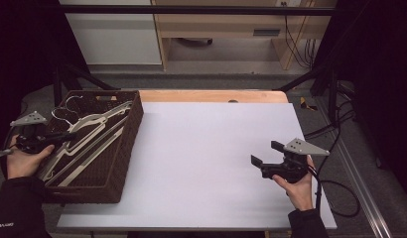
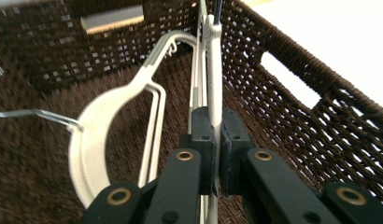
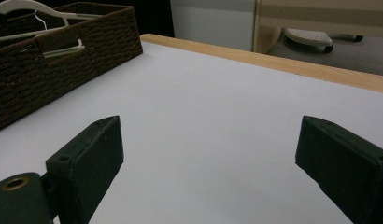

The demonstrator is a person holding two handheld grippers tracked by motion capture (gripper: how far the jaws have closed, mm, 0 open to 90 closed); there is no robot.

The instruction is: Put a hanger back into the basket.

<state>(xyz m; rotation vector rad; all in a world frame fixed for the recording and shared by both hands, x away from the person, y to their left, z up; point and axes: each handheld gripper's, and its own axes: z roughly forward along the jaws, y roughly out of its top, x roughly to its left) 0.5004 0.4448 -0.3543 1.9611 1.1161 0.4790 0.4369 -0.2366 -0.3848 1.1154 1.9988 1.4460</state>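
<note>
Left gripper view looks straight down the left gripper (image 2: 216,154), whose jaws are clamped on the thin flat bar of a white plastic hanger (image 2: 213,84), inside the brown wicker basket (image 2: 292,42). Just beside that hanger, on the gripper's left, lies a second white hanger (image 2: 103,140) with a metal hook (image 2: 35,113), and further bars run close alongside the held one.

The likely trouble: the hangers lie interlaced, so lifting the gripped one may drag a neighbour up with it, or catch its hook on the woven wall or the handle cut-out ahead. The bar is narrow and smooth, so it could also swivel or slip between the pads if it snags.

Farther out, in the high view, the right gripper (image 1: 267,153) hovers with its jaws spread wide and empty over the white table (image 1: 201,148), well apart from the basket, too far to steady anything.

No brand or label is legible on the hangers or basket; small pale lettering on the person's left sleeve (image 1: 13,208) is too blurred to read.
</note>
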